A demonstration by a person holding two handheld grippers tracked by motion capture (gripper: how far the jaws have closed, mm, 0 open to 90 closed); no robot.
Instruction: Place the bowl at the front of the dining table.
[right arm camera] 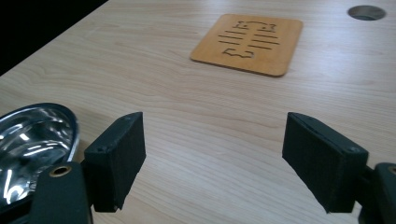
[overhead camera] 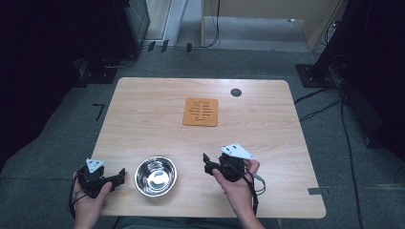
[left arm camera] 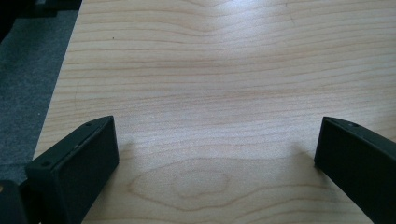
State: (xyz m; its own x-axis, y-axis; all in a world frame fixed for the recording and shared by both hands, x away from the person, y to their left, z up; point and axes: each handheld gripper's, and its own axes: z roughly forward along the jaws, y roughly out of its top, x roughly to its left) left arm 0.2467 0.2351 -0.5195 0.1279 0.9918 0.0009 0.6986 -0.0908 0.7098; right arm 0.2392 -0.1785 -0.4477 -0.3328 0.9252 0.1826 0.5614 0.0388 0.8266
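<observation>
Sitting near the front edge of the tabletop [overhead camera: 143, 119], between the two grippers, the steel bowl [overhead camera: 155, 176] is light and slick-looking, so I judge a careless nudge from either side could skate it toward that edge or tip it. Both the left gripper [overhead camera: 119, 176] and right gripper [overhead camera: 207, 162] have their jaws spread wide and hold nothing. Farther back lies an orange cut-out mat [overhead camera: 201, 112], well apart, with bare wood between and a round grommet hole [overhead camera: 236, 92] beyond.

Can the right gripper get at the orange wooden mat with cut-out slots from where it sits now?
Probably yes. The right gripper has its jaws wide open with nothing between them, and bare tabletop lies between it and the orange wooden mat. The shiny steel bowl sits off to its side, clear of that path.
</observation>
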